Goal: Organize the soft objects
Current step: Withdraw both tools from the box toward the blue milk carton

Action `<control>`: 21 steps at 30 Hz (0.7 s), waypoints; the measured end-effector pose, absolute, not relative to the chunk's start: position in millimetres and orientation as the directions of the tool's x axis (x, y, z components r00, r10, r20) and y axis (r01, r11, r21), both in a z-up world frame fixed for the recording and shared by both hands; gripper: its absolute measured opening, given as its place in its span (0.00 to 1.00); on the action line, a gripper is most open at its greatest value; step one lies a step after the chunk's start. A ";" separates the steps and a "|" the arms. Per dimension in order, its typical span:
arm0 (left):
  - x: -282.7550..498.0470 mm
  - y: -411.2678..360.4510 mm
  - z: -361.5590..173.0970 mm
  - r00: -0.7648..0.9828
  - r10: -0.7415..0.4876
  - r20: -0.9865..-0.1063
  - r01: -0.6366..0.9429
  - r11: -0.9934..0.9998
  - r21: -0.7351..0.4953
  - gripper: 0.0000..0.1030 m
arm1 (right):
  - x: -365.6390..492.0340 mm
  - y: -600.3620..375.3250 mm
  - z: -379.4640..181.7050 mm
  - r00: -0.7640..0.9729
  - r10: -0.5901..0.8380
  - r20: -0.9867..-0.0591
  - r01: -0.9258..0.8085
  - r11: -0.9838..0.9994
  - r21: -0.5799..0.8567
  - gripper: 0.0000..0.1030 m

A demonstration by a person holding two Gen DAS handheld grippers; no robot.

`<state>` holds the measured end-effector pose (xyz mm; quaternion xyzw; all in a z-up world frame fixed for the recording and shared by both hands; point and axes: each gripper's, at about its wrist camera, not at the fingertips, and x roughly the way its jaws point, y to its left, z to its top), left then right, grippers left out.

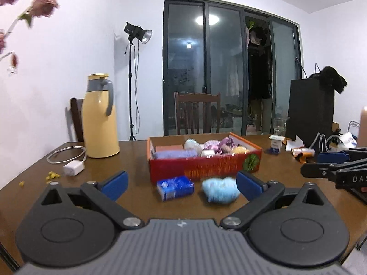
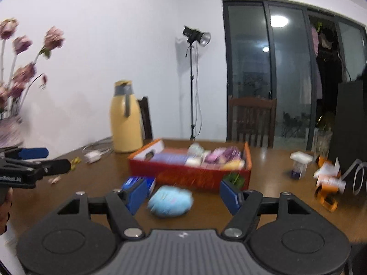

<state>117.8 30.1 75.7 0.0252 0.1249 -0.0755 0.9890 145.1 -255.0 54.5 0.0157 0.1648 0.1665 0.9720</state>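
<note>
A red cardboard box (image 1: 201, 167) holds several soft things: a purple towel, pink and purple balls, a yellow one. It also shows in the right wrist view (image 2: 195, 176). On the table in front of it lie a blue tissue pack (image 1: 175, 188) (image 2: 132, 182) and a fluffy light-blue ball (image 1: 221, 189) (image 2: 169, 201). My left gripper (image 1: 182, 184) is open above the table, with both items between and beyond its fingers. My right gripper (image 2: 183, 194) is open, the blue ball between its fingers, not gripped. Each gripper shows at the edge of the other's view.
A yellow thermos jug (image 1: 99, 116) and a white charger with cable (image 1: 73, 168) stand at the left. A small white carton (image 1: 275, 144), orange items (image 2: 328, 190), cables and a black box (image 1: 309, 110) are at the right. A wooden chair (image 1: 197, 114) is behind the table. Dried flowers (image 2: 23, 68) are far left.
</note>
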 end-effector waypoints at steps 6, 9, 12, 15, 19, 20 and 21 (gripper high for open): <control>105.2 53.8 64.0 0.949 -0.077 -0.305 0.085 0.996 0.012 1.00 | 117.5 -254.6 30.2 0.877 0.304 -0.371 -0.292 0.952 0.089 0.72; 110.5 59.3 61.6 0.948 -0.076 -0.309 0.077 0.997 -0.010 1.00 | 119.2 -253.6 26.6 0.880 0.295 -0.373 -0.279 0.955 0.099 0.72; 118.4 61.2 55.6 0.939 -0.082 -0.333 0.079 0.997 -0.021 1.00 | 126.8 -250.6 22.1 0.870 0.299 -0.392 -0.284 0.954 0.097 0.72; 128.3 62.3 48.6 0.930 -0.082 -0.357 0.078 0.997 -0.026 1.00 | 137.6 -250.5 15.2 0.859 0.299 -0.416 -0.278 0.954 0.112 0.72; 148.1 62.1 43.1 0.922 -0.092 -0.377 0.081 0.996 -0.044 0.99 | 159.0 -249.1 14.3 0.845 0.330 -0.420 -0.291 0.944 0.156 0.71; 154.9 62.9 42.2 0.919 -0.097 -0.382 0.083 0.995 -0.052 0.99 | 164.8 -247.0 15.1 0.845 0.334 -0.419 -0.295 0.943 0.156 0.71; 161.2 63.2 41.1 0.917 -0.099 -0.386 0.083 0.995 -0.058 0.99 | 171.4 -244.0 15.3 0.843 0.336 -0.419 -0.299 0.942 0.153 0.71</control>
